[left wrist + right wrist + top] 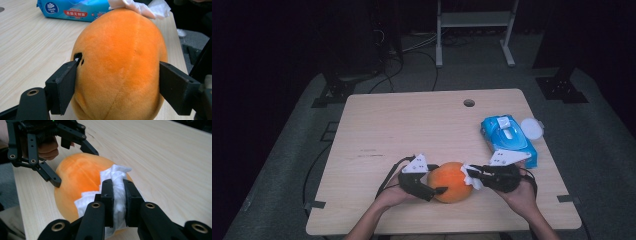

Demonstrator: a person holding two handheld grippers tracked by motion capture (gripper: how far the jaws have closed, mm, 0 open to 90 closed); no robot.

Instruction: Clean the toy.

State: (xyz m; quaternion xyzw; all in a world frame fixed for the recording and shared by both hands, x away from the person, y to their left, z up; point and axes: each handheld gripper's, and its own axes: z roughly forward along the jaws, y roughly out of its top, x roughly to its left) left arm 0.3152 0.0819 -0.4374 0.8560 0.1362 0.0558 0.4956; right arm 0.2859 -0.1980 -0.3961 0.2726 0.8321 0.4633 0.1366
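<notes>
An orange plush toy lies on the wooden table near its front edge. My left gripper holds it from the left, one black jaw pressed on each side of the toy. My right gripper comes in from the right and is shut on a crumpled white wipe. The wipe rests against the toy's right end. In the right gripper view, the left gripper straddles the far side of the toy. The wipe also peeks over the toy's top in the left gripper view.
A blue pack of wet wipes lies at the table's right edge, with a round white lid beside it. A cable hole sits near the far edge. Beyond the table stand dark stands and a white frame on the floor.
</notes>
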